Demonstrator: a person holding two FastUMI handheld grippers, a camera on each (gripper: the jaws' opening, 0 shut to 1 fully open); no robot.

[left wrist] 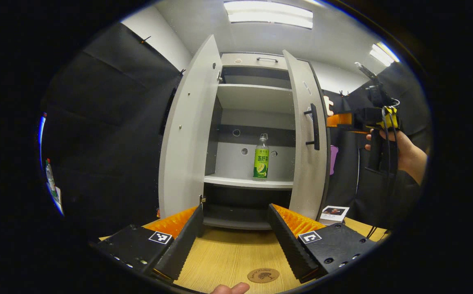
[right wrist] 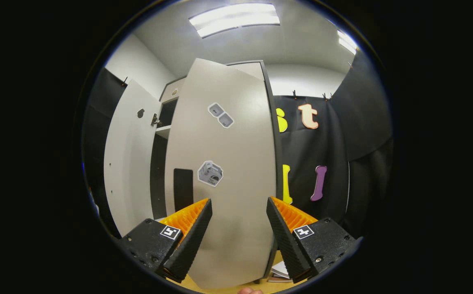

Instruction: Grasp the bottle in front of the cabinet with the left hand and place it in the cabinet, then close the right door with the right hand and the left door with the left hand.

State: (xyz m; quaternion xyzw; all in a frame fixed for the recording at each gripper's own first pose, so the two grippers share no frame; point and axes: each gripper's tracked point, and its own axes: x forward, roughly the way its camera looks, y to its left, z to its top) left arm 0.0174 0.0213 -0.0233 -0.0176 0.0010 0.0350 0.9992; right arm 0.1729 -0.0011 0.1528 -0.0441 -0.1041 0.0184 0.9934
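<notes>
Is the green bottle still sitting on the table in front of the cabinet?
No, the bottle stands upright on a shelf inside the cabinet, between the two open doors.

1. A wooden tabletop with a light grain spreads across the bottom of the left gripper view.
2. A round brown coaster lies flat on the tabletop near the lower edge.
3. A small white card or booklet with a dark picture rests on the tabletop at the right.
4. Long ceiling lights glow overhead in the left gripper view; a further light panel shines at the top of the right gripper view.
5. Some white papers lie low on the tabletop in the right gripper view, partly hidden.
</notes>
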